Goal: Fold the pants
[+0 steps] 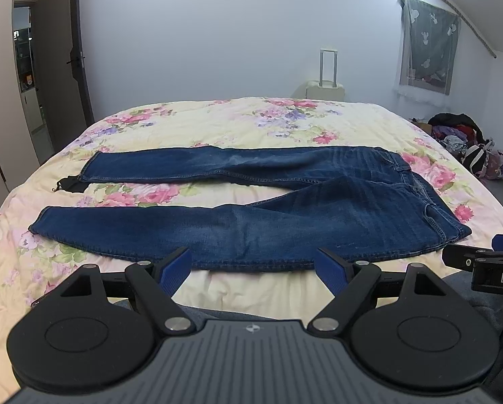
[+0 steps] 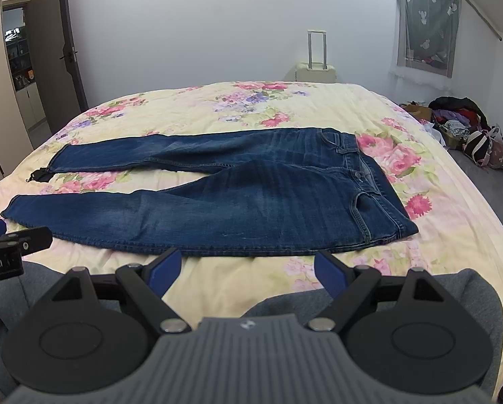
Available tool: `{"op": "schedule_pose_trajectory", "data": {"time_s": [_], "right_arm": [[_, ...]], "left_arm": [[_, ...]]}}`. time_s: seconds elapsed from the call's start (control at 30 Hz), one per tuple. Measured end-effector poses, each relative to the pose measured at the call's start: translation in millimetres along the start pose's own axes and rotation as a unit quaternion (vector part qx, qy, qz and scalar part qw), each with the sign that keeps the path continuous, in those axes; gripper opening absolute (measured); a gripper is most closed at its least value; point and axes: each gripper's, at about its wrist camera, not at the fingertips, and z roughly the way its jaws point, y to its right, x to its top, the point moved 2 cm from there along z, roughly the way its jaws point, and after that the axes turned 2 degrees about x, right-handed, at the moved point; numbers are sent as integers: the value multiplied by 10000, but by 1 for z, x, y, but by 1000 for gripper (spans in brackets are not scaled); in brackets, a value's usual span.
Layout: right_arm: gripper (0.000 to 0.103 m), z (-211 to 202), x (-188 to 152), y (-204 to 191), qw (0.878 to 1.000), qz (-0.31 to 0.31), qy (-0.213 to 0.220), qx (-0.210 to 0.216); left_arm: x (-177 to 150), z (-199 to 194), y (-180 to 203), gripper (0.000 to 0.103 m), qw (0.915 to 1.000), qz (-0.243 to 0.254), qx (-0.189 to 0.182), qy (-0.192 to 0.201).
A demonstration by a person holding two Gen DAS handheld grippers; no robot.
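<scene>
A pair of dark blue jeans (image 1: 268, 208) lies flat on a floral bedspread (image 1: 251, 121), waistband to the right, both legs spread apart and pointing left. It also shows in the right wrist view (image 2: 251, 195). My left gripper (image 1: 254, 269) is open and empty, just short of the near leg's front edge. My right gripper (image 2: 248, 267) is open and empty, just short of the jeans' near edge, below the hip. The right gripper's tip shows at the right edge of the left wrist view (image 1: 480, 262).
A small black item (image 1: 67, 183) lies at the far leg's cuff. A suitcase (image 1: 325, 84) stands behind the bed. A pile of clothes and bags (image 1: 467, 141) lies on the floor to the right. A door (image 1: 59, 67) is open at the left.
</scene>
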Motion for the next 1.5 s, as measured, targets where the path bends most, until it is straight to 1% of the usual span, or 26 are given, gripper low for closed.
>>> {"op": "schedule_pose_trajectory", "data": {"time_s": [0.67,1.5], "right_arm": [[82,0,-1,-6,9999,-94,4,46],[82,-5,-5,-4,9999,-106,88,44]], "left_arm": [[0,-3,1,97,10000,-6,34,-8],[-2,-4,1,97,10000,-7,19,-4]]}}
